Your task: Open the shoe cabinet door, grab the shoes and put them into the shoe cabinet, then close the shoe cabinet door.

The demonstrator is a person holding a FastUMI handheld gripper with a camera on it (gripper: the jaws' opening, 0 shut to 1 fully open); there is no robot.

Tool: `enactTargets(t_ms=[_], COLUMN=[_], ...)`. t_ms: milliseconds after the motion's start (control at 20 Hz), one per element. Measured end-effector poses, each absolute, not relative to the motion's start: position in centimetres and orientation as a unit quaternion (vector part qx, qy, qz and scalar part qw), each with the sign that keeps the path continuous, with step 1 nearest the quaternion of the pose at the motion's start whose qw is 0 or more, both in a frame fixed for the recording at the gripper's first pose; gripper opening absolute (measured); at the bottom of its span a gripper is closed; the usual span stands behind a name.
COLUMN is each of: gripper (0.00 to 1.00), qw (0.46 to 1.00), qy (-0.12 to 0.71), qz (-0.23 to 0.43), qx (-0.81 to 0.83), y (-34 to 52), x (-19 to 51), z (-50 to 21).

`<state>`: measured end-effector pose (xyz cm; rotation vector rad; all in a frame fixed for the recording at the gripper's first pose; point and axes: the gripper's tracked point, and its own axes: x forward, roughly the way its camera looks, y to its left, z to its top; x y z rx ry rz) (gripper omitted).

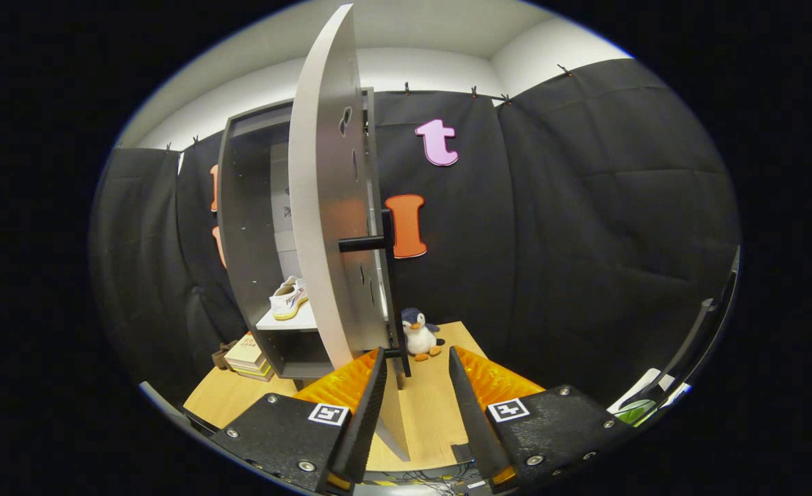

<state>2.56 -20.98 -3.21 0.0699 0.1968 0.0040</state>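
The hand-held gripper (416, 375) is seen spread apart, nothing clamped between its fingers (371, 399), and the bottom edge of the shoe cabinet door (327, 207) is caught in the gap, closer to the left finger; whether that finger is actually touching the panel cannot be made out. The door is swung wide and is viewed nearly edge-on, a pale grey slab rising tall just ahead of the fingers, with a dark bar handle (364, 242) sticking out from its right face and a second dark handle (400, 355) low down near the fingertips. Behind and to the left of the door, the grey shoe cabinet (240, 227) is standing open on the wooden counter (433, 406). The shoes (289, 297) are found inside it, a white pair with yellowish soles resting on the inner shelf (285, 321), partly hidden by the door's edge. A stack of books (247, 358) is set on the counter just beside the cabinet's left foot. To the right of the door, beyond the fingertips, a small plush penguin (420, 333) is seated upright on the counter against the black cloth wall (585, 241).
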Motion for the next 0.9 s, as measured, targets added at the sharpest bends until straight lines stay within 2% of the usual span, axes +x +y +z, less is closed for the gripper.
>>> enactTargets(t_ms=[900], gripper=[0.59], qw=[0.983], qy=[0.107], qz=[0.144], qx=[0.028], y=[-8.6], x=[4.5], z=[-3.9])
